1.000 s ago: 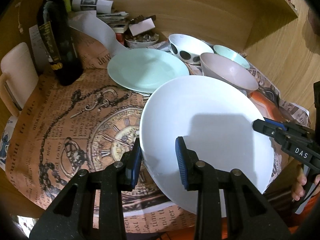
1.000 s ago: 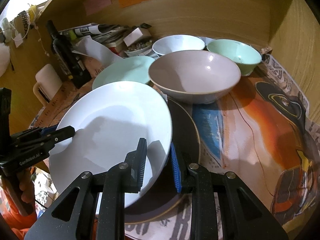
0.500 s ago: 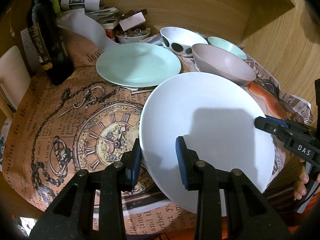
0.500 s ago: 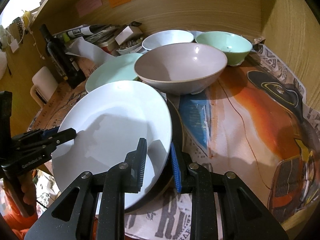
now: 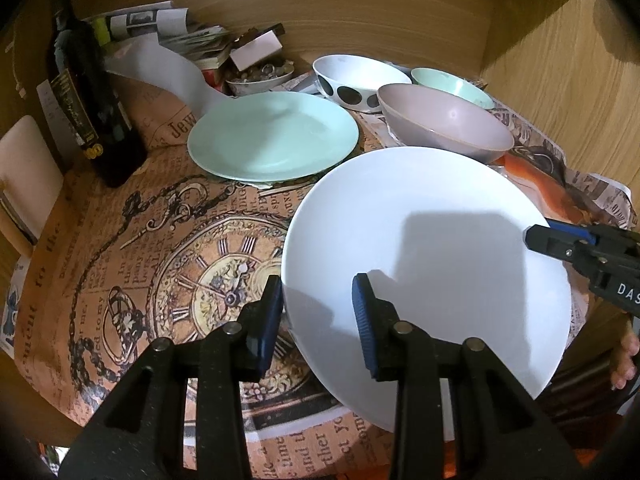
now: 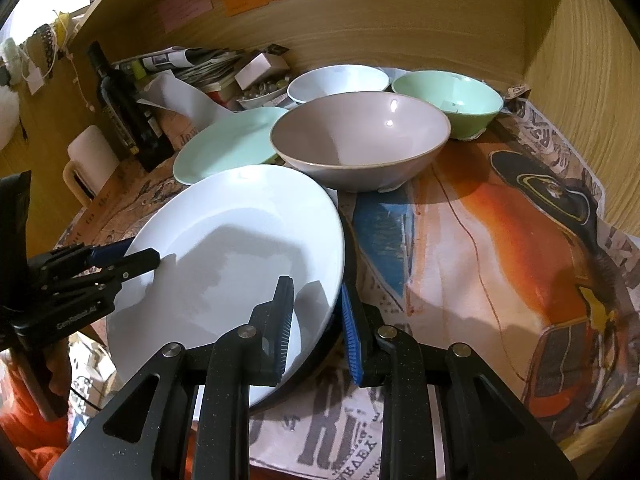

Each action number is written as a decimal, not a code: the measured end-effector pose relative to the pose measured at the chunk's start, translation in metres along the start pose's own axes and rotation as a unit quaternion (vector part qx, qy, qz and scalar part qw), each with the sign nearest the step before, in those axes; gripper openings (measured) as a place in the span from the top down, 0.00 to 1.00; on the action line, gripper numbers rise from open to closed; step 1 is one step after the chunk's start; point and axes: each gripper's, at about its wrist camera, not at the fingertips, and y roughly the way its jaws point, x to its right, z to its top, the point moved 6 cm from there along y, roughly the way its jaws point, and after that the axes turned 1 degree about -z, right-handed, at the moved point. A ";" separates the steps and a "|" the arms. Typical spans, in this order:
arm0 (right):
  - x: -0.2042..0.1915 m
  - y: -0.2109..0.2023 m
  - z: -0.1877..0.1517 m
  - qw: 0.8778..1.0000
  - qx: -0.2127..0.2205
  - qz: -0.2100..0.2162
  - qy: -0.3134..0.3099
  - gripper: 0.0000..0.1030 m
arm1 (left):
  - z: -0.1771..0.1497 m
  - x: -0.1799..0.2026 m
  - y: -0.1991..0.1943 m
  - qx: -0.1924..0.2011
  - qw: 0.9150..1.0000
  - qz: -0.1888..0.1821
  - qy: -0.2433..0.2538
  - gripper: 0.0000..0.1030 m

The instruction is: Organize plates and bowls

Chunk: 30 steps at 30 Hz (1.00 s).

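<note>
While the white plate [image 5: 424,264] hangs tilted between the two grippers, what the coming move turns on is where the mint plate [image 5: 272,138] lies from it — ahead and toward the left in the left wrist view, flat on the newspaper-covered table [image 5: 120,248], with a strip of printed paper showing between the two rims. My guess is that the white plate is meant to go onto the mint one, so the carry would run forward and leftward, and the left gripper [image 5: 318,320] sits on the side nearer that target.

That gripper straddles the near left rim of the white plate; one pad lies over the top face and the other below the edge, and its jaws look closed on the rim, though how firmly I cannot tell. The right gripper [image 6: 316,324] pinches the opposite rim, clenched tight, with something dark directly under the plate's edge there that I cannot identify.

Just beyond the white plate's far rim stands the pinkish-grey bowl [image 6: 360,140], close enough that a forward push could clip it. Behind it are the spotted bowl [image 5: 358,82] and the green bowl [image 6: 450,100], near each other. A dark bottle [image 5: 92,96] stands left of the mint plate, apart from it.
</note>
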 end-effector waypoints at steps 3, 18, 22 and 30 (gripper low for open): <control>0.002 -0.006 0.003 0.999 0.019 -0.025 -0.009 0.78 | 0.001 0.002 0.002 0.004 1.000 0.007 0.008 0.67; -0.016 -0.018 0.033 0.997 0.064 -0.014 -0.028 0.77 | 0.033 -0.025 -0.051 0.099 0.995 0.024 -0.017 0.54; -0.025 -0.024 0.050 0.996 0.086 -0.005 -0.031 0.75 | 0.048 -0.034 -0.066 0.122 0.992 0.017 -0.022 0.53; -0.039 -0.031 0.085 0.991 0.127 0.009 -0.042 0.63 | 0.072 -0.054 -0.079 0.154 0.988 0.017 -0.030 0.52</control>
